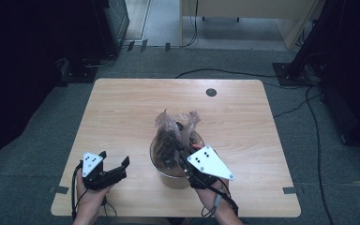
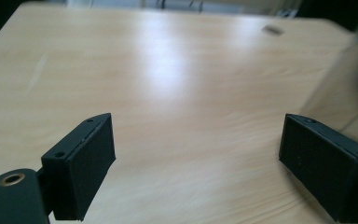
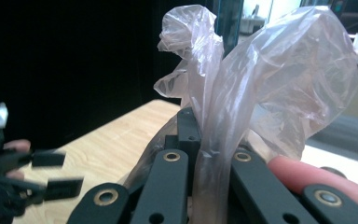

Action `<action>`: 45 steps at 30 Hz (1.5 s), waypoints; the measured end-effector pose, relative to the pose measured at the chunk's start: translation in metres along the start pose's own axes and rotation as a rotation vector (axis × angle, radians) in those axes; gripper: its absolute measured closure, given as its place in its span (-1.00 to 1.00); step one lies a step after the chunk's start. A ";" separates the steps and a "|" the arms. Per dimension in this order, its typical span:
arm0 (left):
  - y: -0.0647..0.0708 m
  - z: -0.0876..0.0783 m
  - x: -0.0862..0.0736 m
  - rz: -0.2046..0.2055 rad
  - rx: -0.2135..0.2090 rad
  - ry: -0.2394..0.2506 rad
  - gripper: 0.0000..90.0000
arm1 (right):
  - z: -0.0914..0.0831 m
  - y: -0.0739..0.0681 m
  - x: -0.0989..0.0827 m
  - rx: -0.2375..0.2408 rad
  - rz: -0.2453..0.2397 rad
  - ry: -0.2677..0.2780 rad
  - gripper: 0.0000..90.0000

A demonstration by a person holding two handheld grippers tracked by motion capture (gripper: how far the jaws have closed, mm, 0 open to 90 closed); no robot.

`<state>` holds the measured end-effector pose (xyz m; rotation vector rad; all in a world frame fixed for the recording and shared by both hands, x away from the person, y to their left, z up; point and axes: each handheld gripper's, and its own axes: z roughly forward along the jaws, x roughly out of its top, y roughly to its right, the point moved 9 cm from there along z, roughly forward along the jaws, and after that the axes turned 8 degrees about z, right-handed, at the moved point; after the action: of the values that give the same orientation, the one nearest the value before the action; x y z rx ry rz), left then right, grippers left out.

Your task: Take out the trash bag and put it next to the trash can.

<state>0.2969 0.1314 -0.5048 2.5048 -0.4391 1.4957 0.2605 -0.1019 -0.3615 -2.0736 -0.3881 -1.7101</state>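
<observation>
Left gripper (image 1: 116,165): lower left of the high view, low over the near part of the wooden table (image 1: 122,108), held in a hand (image 1: 90,197) entering from the bottom edge. Jaws spread wide with bare tabletop between them; in the left gripper view the two black pads (image 2: 86,163) stand far apart at the lower corners of the frame.

Right gripper (image 1: 180,152): lower centre of the high view, grey three-cornered plate uppermost, reaching toward the frame's upper left into a round metal bowl (image 1: 168,176). In the right gripper view its jaws are pressed together on a gathered neck of thin, translucent pinkish plastic bag (image 3: 261,84), which billows above them into the upper half of the frame; a fingertip (image 3: 307,175) lies at lower right.

Plastic bag (image 1: 176,123): centre of the high view, rising crumpled from the bowl, dark contents unclear.

Round dark hole (image 1: 211,92): upper centre-right of the tabletop.

Floor beyond: grey carpet with black cables (image 1: 225,72).
</observation>
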 end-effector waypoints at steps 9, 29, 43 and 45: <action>-0.036 0.017 -0.042 0.036 0.120 -0.136 -0.77 | 0.000 0.001 0.019 -0.012 -0.016 0.089 1.00; -0.045 0.032 -0.068 0.042 0.135 -0.267 -0.76 | 0.004 0.038 0.085 -0.101 -0.116 0.288 1.00; -0.044 0.033 -0.068 0.045 0.138 -0.268 -0.76 | 0.031 0.099 0.082 -0.234 -0.117 0.288 1.00; -0.044 0.033 -0.068 0.045 0.138 -0.268 -0.76 | 0.040 0.105 0.074 -0.255 -0.119 0.278 1.00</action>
<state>0.3092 0.1732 -0.5804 2.8366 -0.4493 1.2478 0.3594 -0.1779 -0.3108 -1.9717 -0.2190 -2.1830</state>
